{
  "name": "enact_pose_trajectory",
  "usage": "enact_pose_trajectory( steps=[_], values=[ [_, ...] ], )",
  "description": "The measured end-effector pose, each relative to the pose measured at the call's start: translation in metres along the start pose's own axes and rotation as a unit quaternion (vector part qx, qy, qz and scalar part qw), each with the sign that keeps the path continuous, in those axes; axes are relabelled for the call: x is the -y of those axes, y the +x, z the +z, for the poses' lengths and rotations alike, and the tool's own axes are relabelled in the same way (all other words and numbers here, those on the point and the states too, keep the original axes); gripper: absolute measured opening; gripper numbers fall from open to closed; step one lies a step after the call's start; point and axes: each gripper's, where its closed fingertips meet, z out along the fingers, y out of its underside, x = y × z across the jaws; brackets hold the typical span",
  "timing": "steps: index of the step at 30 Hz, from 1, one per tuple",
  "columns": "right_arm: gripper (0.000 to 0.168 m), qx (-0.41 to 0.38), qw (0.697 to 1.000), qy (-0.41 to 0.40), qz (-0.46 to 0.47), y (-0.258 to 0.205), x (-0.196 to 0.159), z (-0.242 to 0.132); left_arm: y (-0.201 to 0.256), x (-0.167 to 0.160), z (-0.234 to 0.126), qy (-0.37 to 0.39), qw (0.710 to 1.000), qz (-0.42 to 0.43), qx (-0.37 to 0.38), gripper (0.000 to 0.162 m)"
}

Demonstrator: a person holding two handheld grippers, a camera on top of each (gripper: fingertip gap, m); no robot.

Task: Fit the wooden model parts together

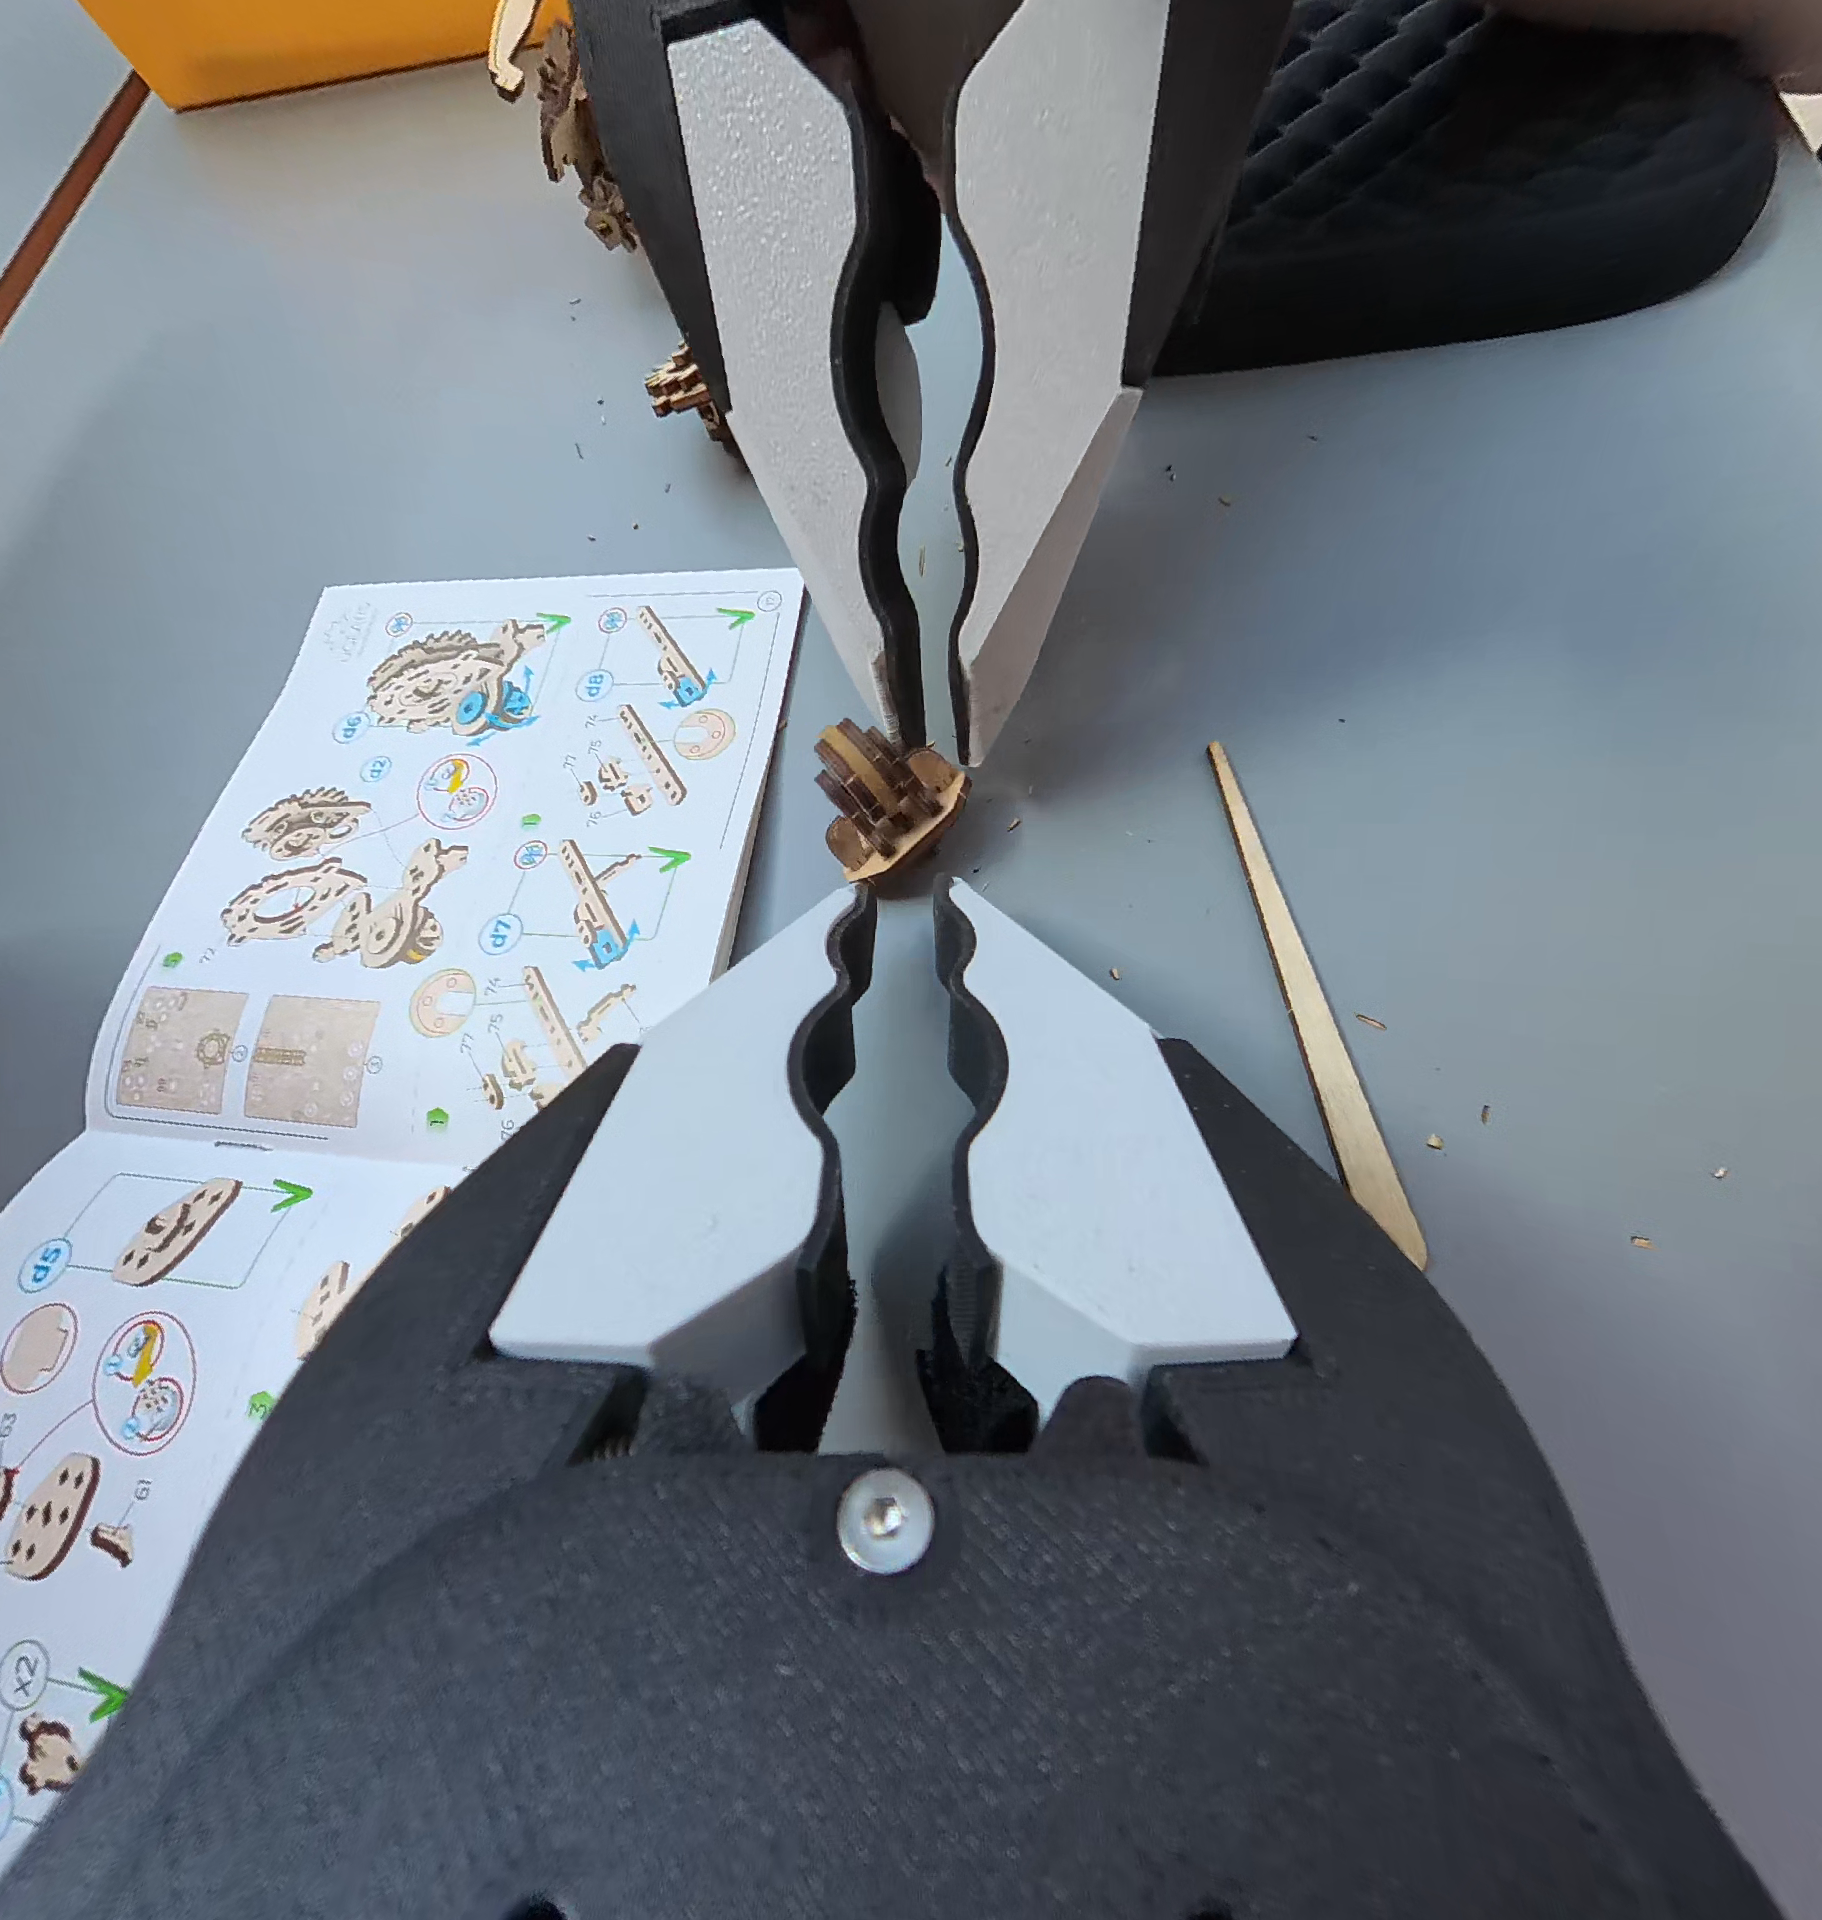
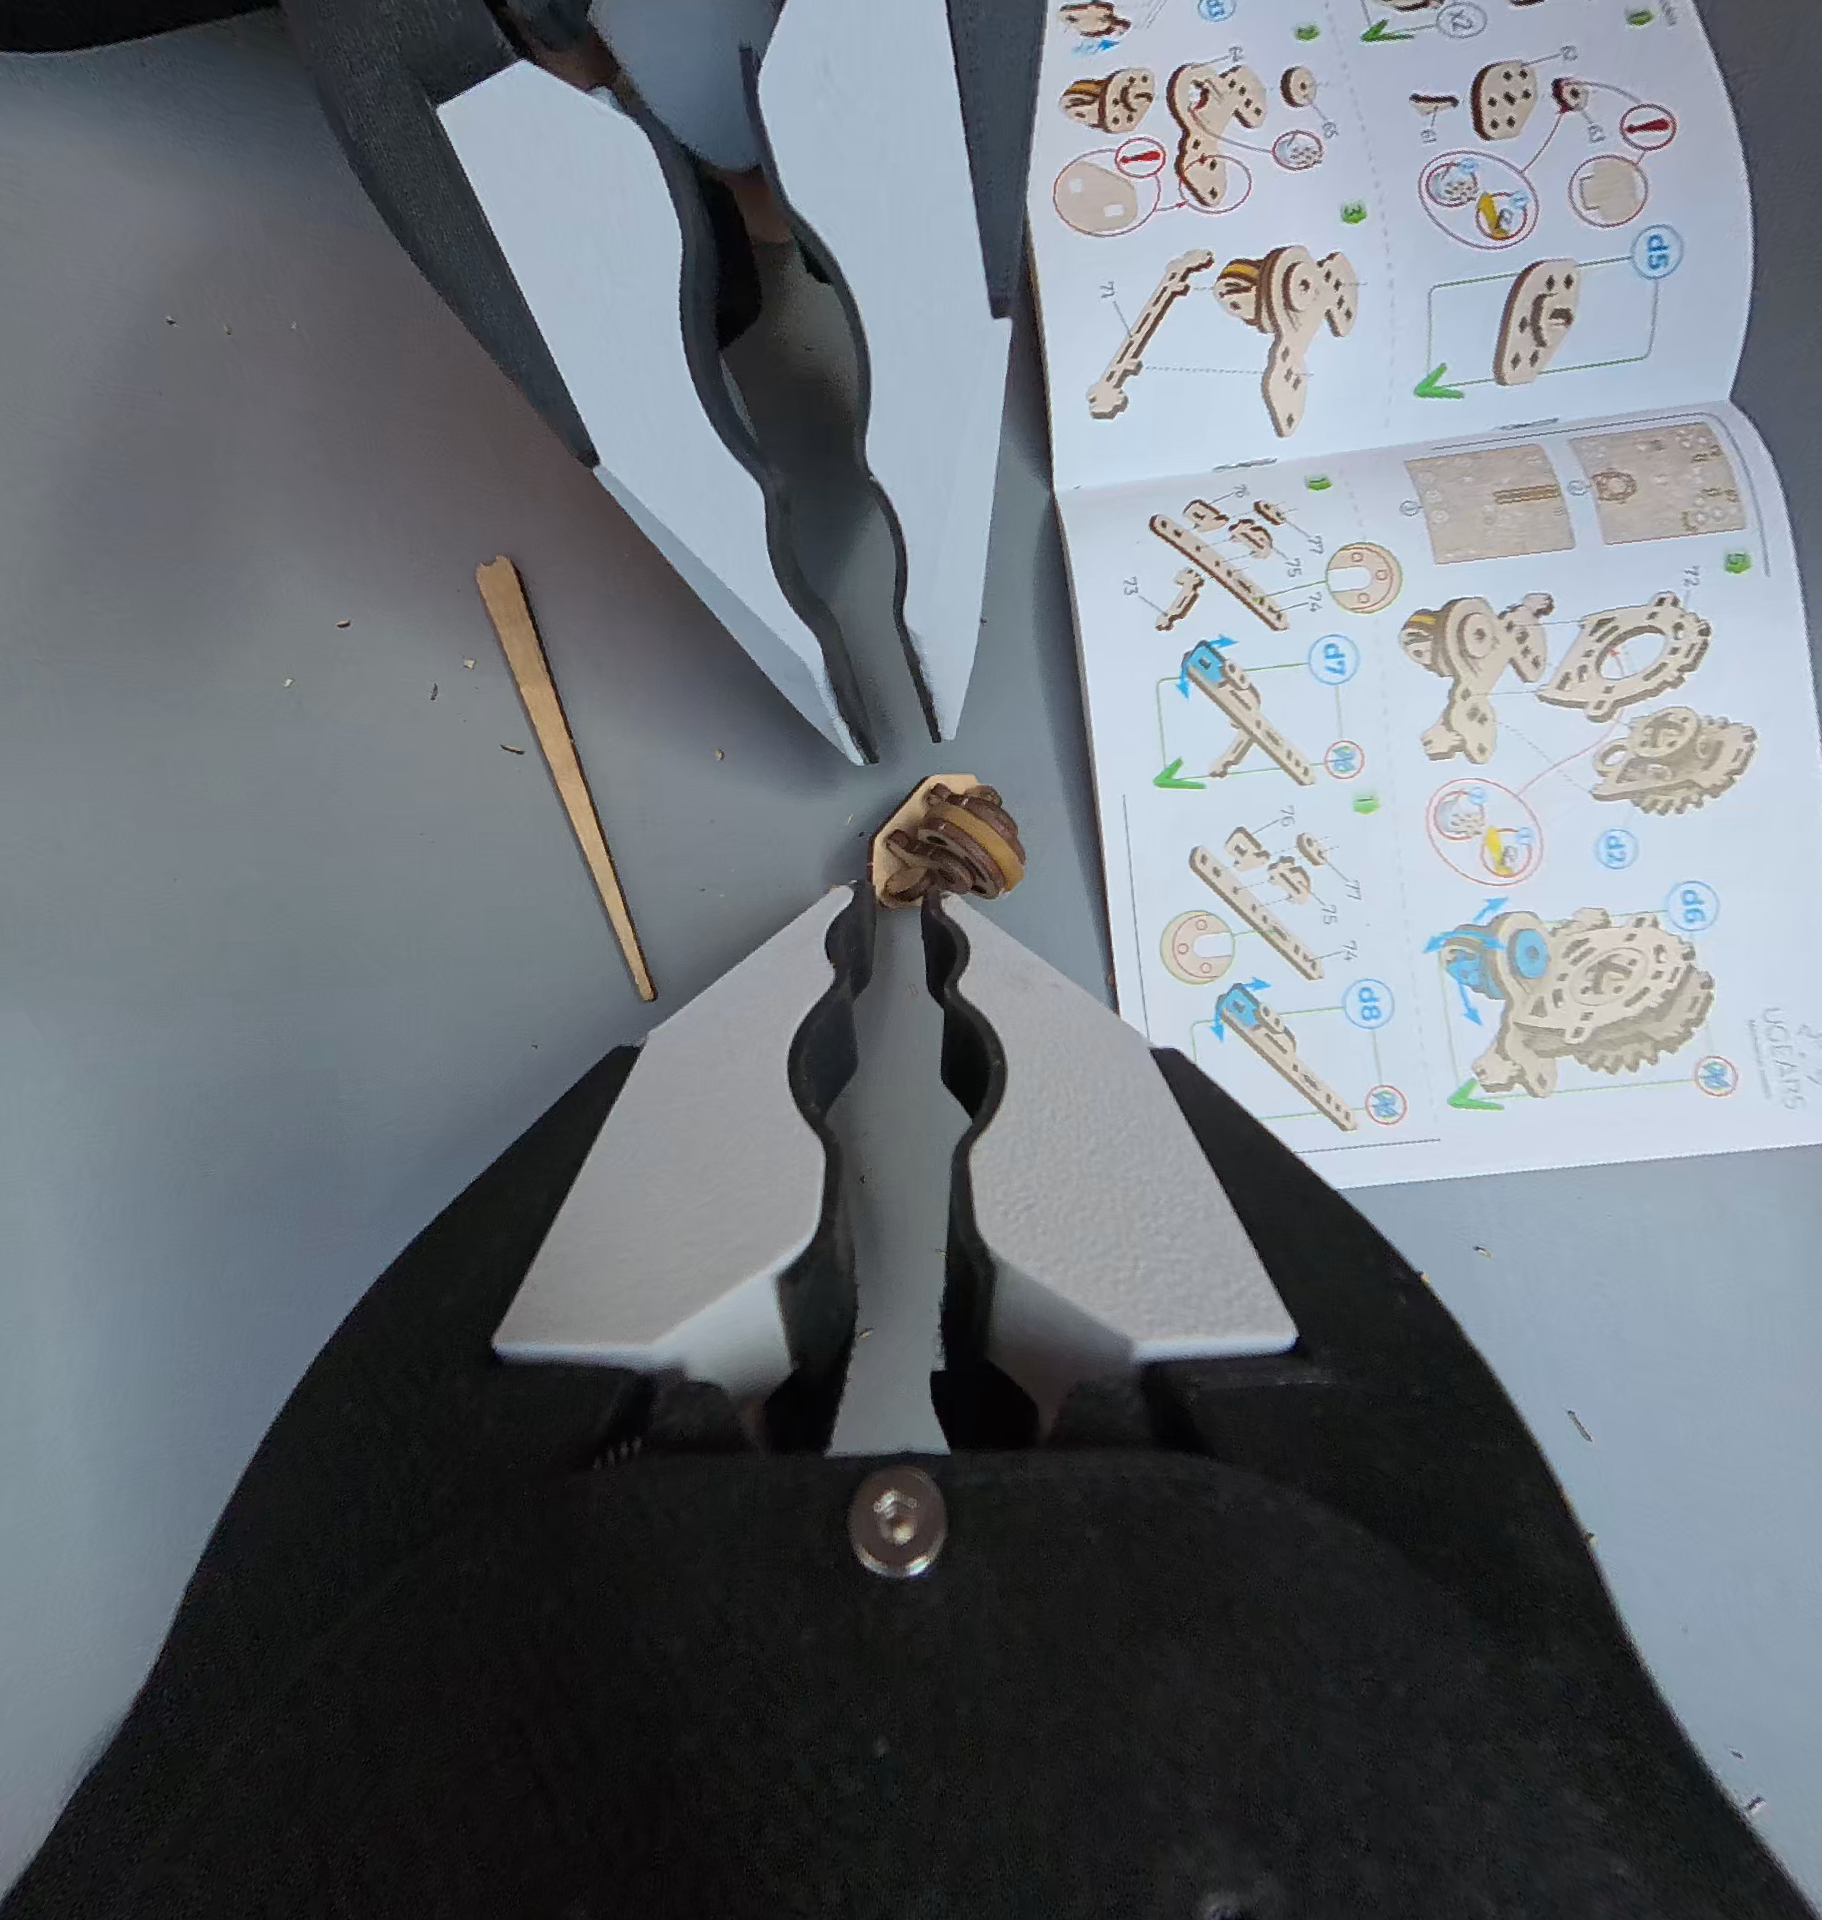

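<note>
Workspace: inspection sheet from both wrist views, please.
Surface: grey table, dusted with wood chips.
Job's things: small wooden part between the two gripper tips; more wooden pieces at the far edge, half hidden.
Clutter: open booklet beside the part; thin wooden stick on the other side.
Grippers: right hand-held gripper appears to pinch the part's edge; left hand-held gripper faces it, jaws slightly apart, apparently just short of the part.
Cables: nothing seen.
Surroundings: yellow box on the table, black padded seat past the edge.
</note>
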Motion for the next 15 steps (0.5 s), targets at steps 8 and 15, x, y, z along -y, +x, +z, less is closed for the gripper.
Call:
enact_pose_trajectory(
  steps=[8,15],
  values=[
    [0.007,0.04,0.996,0.001,0.076,-0.0016,-0.0042,0.001,0.0064,-0.0029,0.008,-0.019,0.999,0.036,0.006,0.006],
    [0.003,0.061,0.987,0.023,0.147,0.0037,-0.001,0.0007,0.0071,0.0008,0.0091,-0.012,0.999,0.036,0.009,0.004]
  ],
)
